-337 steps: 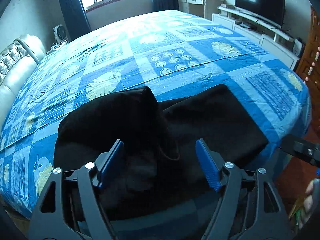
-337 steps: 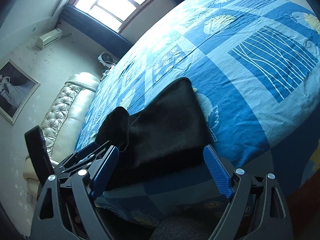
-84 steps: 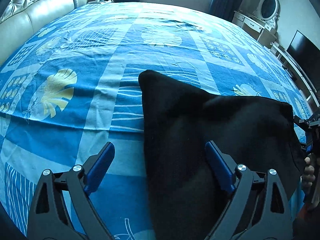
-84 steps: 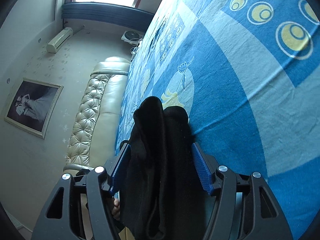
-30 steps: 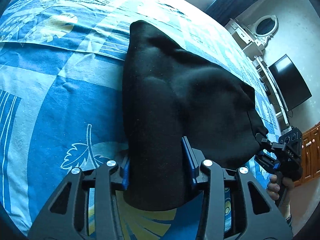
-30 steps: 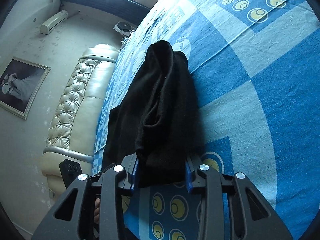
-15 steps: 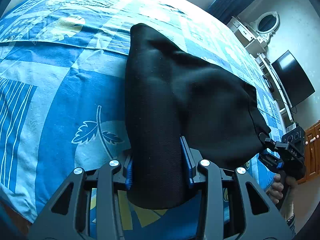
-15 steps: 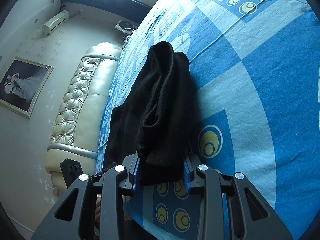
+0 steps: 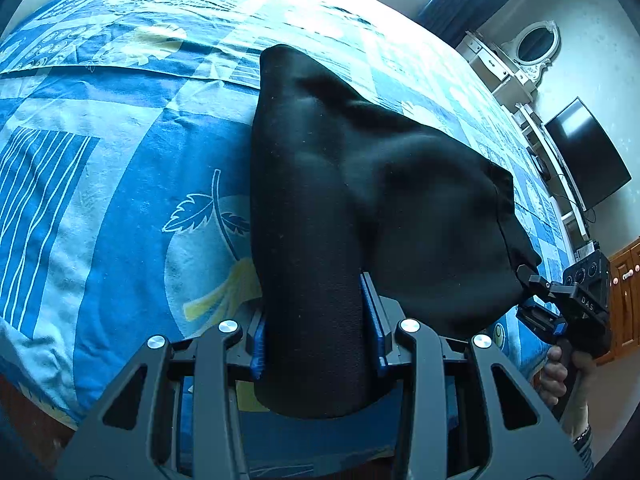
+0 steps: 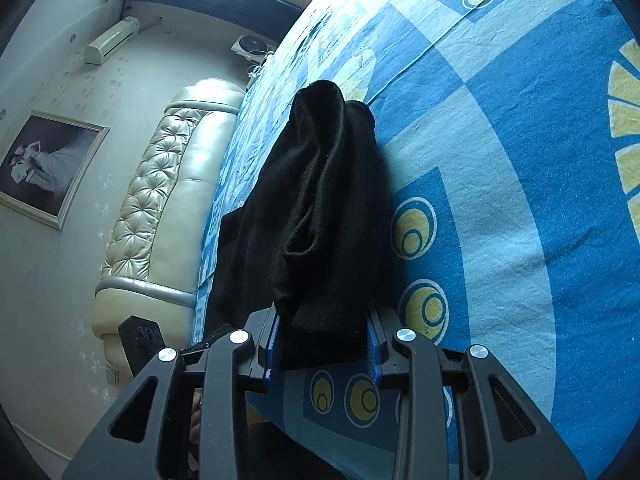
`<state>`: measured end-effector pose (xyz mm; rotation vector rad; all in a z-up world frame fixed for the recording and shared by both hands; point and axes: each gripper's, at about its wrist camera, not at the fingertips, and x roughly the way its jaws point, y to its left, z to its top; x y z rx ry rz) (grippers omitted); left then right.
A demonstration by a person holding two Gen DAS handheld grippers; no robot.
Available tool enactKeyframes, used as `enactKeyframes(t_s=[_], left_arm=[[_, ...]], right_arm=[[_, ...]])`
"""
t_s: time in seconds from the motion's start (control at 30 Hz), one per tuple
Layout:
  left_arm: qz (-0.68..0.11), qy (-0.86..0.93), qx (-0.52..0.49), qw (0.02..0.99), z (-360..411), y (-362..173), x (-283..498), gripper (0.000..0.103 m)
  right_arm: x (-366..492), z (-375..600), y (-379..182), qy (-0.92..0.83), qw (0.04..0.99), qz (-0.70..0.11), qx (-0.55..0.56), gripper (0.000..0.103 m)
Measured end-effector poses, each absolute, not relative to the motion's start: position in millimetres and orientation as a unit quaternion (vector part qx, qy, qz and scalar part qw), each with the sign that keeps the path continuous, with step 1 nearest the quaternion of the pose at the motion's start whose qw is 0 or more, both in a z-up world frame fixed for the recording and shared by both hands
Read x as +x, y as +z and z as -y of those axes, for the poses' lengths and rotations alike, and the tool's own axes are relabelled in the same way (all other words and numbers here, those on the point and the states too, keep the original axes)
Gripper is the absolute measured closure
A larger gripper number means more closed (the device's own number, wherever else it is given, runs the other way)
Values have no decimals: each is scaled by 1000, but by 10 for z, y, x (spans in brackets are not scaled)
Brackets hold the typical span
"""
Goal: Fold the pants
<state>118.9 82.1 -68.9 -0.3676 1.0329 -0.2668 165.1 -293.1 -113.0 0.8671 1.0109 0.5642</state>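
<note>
Nearest the left wrist camera, the left gripper [image 9: 318,330] has its blue-padded fingers [image 9: 371,316] clamped on a thick folded edge of the black fabric pants [image 9: 360,184], and the cloth bulges out below the pads. In the right wrist view the right gripper [image 10: 322,342] is likewise closed on a bunched end of the same pants [image 10: 320,200], with several layers of fabric stacked between its blue pads [image 10: 374,344]. From the left wrist view, the right gripper [image 9: 536,284] shows at the garment's far corner, a person's hand [image 9: 560,372] wrapped round its handle.

The pants are folded over and stretch away across the blue patterned bedspread [image 9: 120,152], near its front edge. The bedspread is a patchwork of dark and pale blue squares printed with leaves, white stripes and yellow rings [image 10: 412,228], slightly wrinkled.

Beyond the bed, the right wrist view shows a cream tufted leather headboard [image 10: 160,208], a framed black-and-white photograph [image 10: 44,164] on the pale wall, a white wall-mounted air conditioner [image 10: 112,40] and a small white fan [image 10: 250,46] under the dark-curtained window. The left wrist view shows a white dressing table with an oval mirror [image 9: 532,46], a black flat-screen television [image 9: 588,152] and brown wooden cabinet doors [image 9: 628,280].
</note>
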Motion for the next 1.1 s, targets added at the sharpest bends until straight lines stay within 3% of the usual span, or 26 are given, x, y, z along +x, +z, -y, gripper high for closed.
enactKeyframes(t_s=[0.17, 0.3, 0.47, 1.1], left_arm=[[-488, -128, -168, 847, -814, -712, 1202, 62], [-483, -118, -150, 855, -801, -719, 1195, 46], [-459, -92, -100, 878, -714, -684, 1130, 31], [-460, -84, -137, 873, -842, -799, 1136, 13]], right_arm=[[1664, 2935, -1183, 256, 747, -465, 400, 68], [1642, 2974, -1252, 255, 740, -468, 411, 57], [1609, 2998, -1289, 258, 734, -465, 423, 53], [1584, 2961, -1310, 259, 731, -467, 424, 47]])
